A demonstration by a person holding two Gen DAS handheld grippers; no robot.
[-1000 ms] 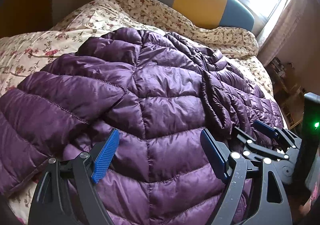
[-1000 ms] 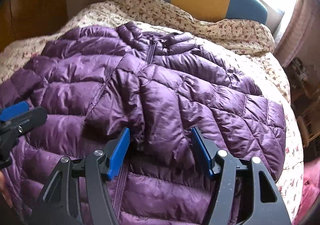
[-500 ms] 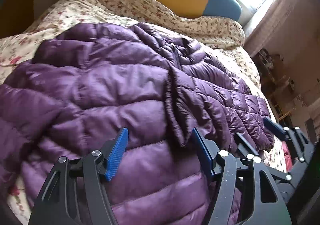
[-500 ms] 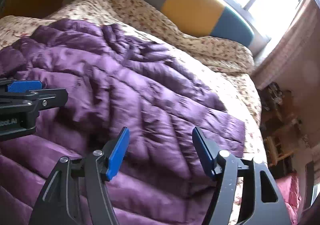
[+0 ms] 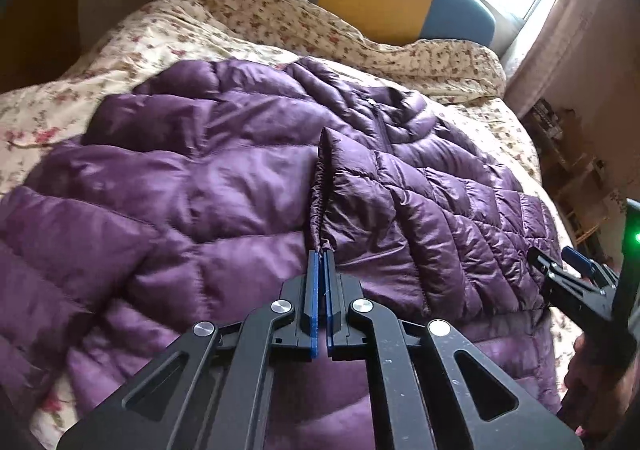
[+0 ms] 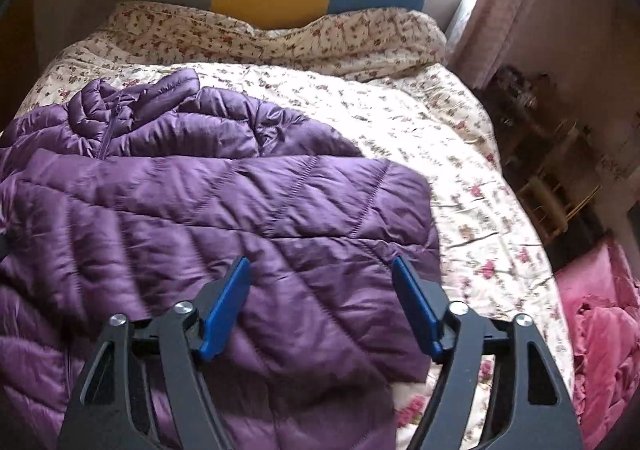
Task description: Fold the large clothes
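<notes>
Left wrist view: my left claw (image 5: 320,262) is pressed together on a cuff edge of the purple down jacket (image 5: 208,193), which lies spread over the floral bed (image 5: 132,45). Risk: the slick shell could slide free if I pull fast. The right claw shows at 3 o'clock.

Right wrist view: my right claw (image 6: 322,290) is spread, empty, above the jacket's folded panel (image 6: 248,209). Risk: a shallow bite catches only one layer, so the fold springs open.

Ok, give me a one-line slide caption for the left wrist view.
Left gripper shut on a raised edge of the purple puffer jacket spread across the floral bedspread.
</notes>
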